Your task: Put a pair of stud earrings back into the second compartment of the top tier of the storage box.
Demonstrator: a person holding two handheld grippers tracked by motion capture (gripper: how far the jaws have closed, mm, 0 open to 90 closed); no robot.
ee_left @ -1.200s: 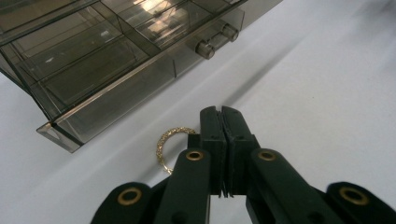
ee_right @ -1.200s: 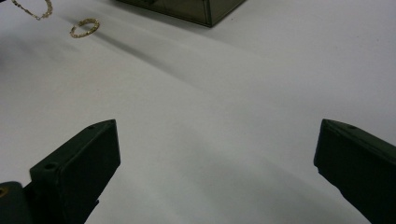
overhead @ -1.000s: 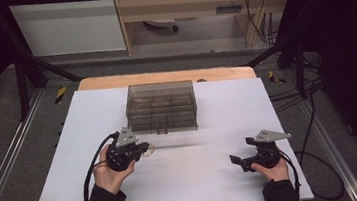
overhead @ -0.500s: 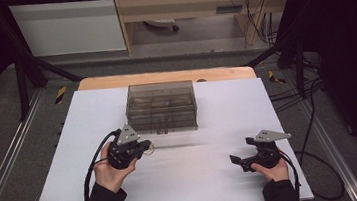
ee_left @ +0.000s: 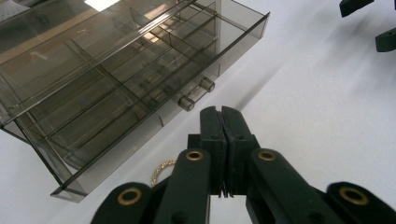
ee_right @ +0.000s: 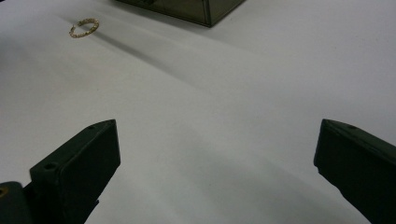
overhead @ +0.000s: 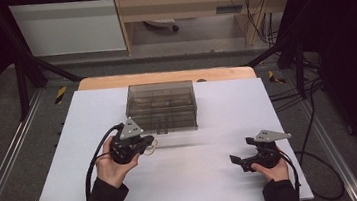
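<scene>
A smoky clear drawer box (overhead: 161, 106) with dividers stands at the middle back of the white table (overhead: 70, 142). Its front carries a two-knob handle (ee_left: 196, 92). My left gripper (overhead: 146, 143) hovers just in front of the box, and its jaws (ee_left: 223, 116) are pressed together with nothing between them. A small gold ring (ee_left: 161, 170) lies on the table beneath that gripper, and it lies alone on the white surface (ee_right: 84, 28) in the right gripper view. My right gripper (overhead: 238, 162) rests at the front right, open and empty (ee_right: 217, 140).
A wooden board edge (overhead: 164, 77) runs behind the white table. Black frame bars (overhead: 23, 81) and cables (overhead: 309, 117) flank the table. White surface stretches between the two grippers.
My left gripper has edged slightly toward the box. The right gripper and the ring have stayed where they were.
</scene>
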